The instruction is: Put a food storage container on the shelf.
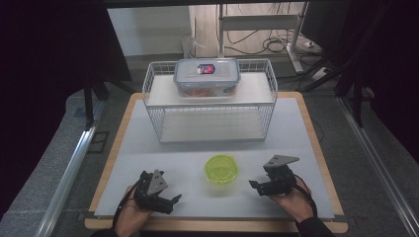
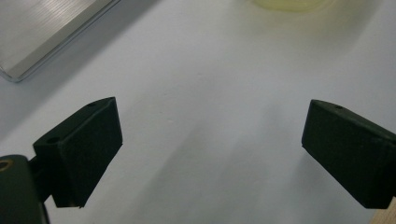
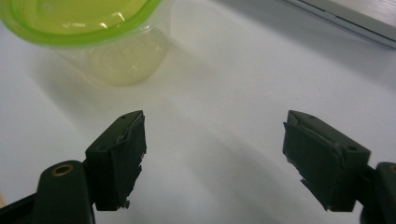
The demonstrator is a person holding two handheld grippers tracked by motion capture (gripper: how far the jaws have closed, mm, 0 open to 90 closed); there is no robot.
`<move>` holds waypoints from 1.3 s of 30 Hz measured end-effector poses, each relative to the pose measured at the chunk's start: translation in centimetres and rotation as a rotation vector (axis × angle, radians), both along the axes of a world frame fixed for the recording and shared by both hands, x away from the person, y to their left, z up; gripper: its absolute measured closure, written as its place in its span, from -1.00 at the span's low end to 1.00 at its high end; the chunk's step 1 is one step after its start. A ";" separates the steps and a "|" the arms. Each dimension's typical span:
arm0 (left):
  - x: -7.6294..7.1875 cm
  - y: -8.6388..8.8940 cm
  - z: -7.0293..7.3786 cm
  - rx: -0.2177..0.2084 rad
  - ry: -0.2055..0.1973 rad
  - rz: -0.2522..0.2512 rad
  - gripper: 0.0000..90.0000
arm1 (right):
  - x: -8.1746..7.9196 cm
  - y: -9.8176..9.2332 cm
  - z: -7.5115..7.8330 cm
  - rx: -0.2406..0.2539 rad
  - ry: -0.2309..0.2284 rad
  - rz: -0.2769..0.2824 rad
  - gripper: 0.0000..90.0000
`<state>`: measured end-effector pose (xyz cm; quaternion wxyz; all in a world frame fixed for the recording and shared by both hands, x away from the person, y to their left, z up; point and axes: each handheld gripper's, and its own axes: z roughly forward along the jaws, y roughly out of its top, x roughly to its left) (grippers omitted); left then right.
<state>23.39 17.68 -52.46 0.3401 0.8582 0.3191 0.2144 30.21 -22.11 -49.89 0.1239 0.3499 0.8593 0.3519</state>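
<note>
Pale grey matting covers the wood-edged tabletop [image 1: 148,148], with dark floor and cables beyond its far edge. At the near left, the left hand-held gripper [image 1: 174,199] rests low over the mat with its jaws spread wide and nothing between them. At the near right, the right hand-held gripper [image 1: 253,185] likewise has its jaws apart and empty. Between the two, nearer the right one, sits a round clear tub with a lime-green lid [image 1: 222,169]. Farther back stands a white wire rack [image 1: 153,79], and on its upper shelf rests a clear lidded food box [image 1: 207,76].
</note>
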 end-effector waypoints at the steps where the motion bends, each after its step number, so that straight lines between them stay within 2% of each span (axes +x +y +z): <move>1: 0.0 0.0 0.0 0.000 -0.001 0.001 -0.89 | 0.1 -0.1 0.1 0.014 0.010 -0.010 -0.54; 3: 0.0 0.0 0.0 0.000 -0.004 0.003 -0.89 | 0.2 -0.1 0.3 0.046 0.071 -0.020 -0.44; 4: 0.0 0.0 0.1 0.002 -0.005 0.003 -0.89 | 0.3 -0.2 0.3 0.055 0.083 -0.018 -0.40; 8: 0.0 0.0 0.1 0.004 -0.006 0.002 -0.89 | 0.2 -0.1 0.8 0.059 0.085 -0.021 -0.24; 9: 0.0 0.0 0.0 0.007 -0.005 0.001 -0.89 | 0.2 -0.1 1.2 0.081 0.082 -0.023 -0.11; 12: 0.0 -0.1 0.1 0.010 -0.007 0.002 -0.89 | 0.3 0.1 1.6 0.127 0.083 -0.030 0.07; 16: 0.0 -0.1 0.0 0.015 -0.007 0.001 -0.89 | 0.5 0.7 2.0 0.186 0.102 -0.021 0.10; 17: 0.0 -0.1 0.0 0.015 -0.007 0.001 -0.89 | 0.5 0.7 2.0 0.186 0.102 -0.021 0.10; 19: 0.0 -0.1 0.0 0.016 -0.007 -0.001 -0.89 | 0.7 1.0 2.3 0.235 0.121 -0.028 0.15; 23: 0.0 -0.1 0.0 0.015 -0.007 -0.001 -0.89 | 1.2 1.3 2.3 0.283 0.153 -0.044 0.18; 28: 0.0 -0.2 0.0 0.021 -0.006 -0.007 -0.89 | 2.4 2.1 1.7 0.364 0.233 -0.060 0.22; 32: 0.0 -0.2 0.0 0.022 -0.005 -0.009 -0.89 | 3.3 2.9 1.1 0.387 0.291 -0.073 0.27; 35: 0.0 -0.2 0.0 0.020 -0.004 -0.008 -0.89 | 3.9 3.2 0.5 0.419 0.353 -0.090 0.33; 39: 0.0 -0.2 0.0 0.020 -0.003 -0.010 -0.88 | 4.5 3.2 -0.4 0.492 0.443 -0.110 0.45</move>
